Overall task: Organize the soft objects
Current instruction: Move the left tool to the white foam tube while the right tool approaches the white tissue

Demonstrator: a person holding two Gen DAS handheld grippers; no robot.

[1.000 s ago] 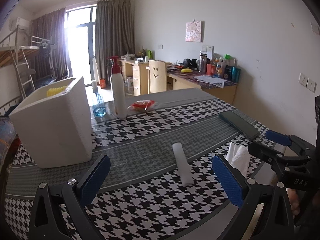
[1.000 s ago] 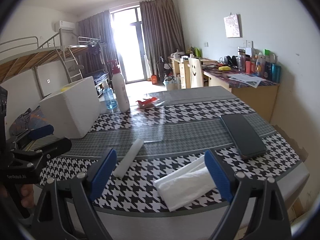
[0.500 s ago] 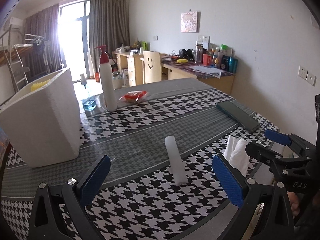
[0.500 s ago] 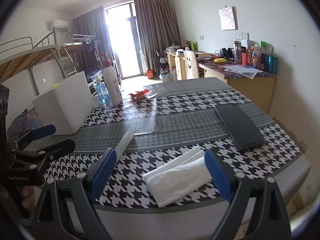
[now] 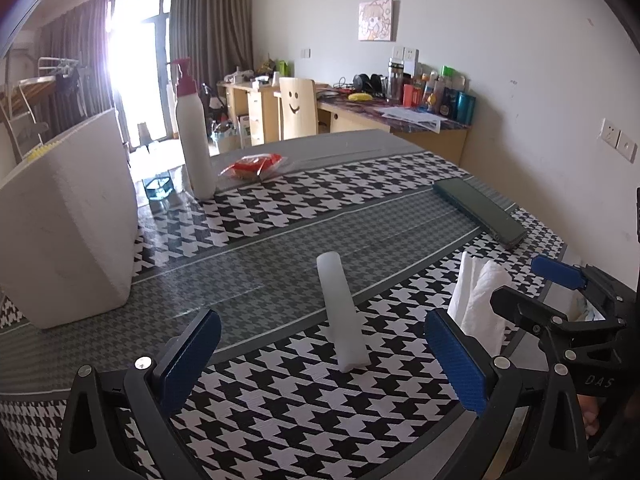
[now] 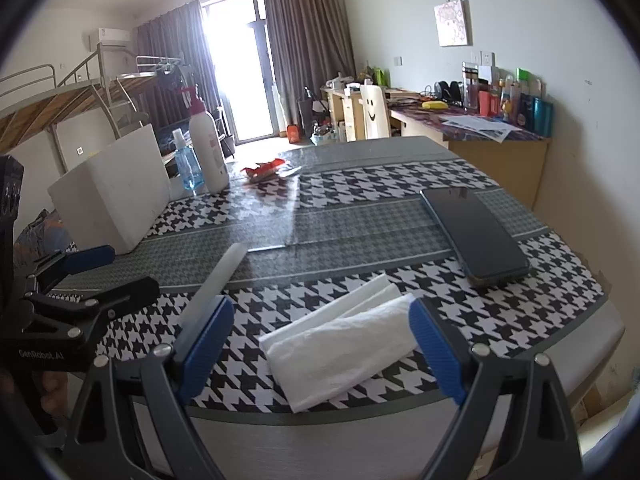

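Progress: nothing picked yet | my left gripper [image 5: 320,356] and right gripper [image 6: 322,336] jaws apart, empty | tissue [image 6: 340,344], tube [image 5: 340,312] on tabletop [image 5: 280,232]; box [image 5: 64,232] waits

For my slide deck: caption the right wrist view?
Open right gripper poised over folded white tissue on a houndstooth table.

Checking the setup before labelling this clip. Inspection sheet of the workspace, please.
Surface: houndstooth tablecloth under a clear cover.
Job's things: folded tissue near the front edge; white foam strip beside it; white foam box.
Clutter: phone, pump bottle, blue spray bottle, red packet.
Grippers: left gripper open, empty; right gripper open, astride the tissue.
Cables: nothing seen.
Surroundings: desk, bunk bed, curtains.
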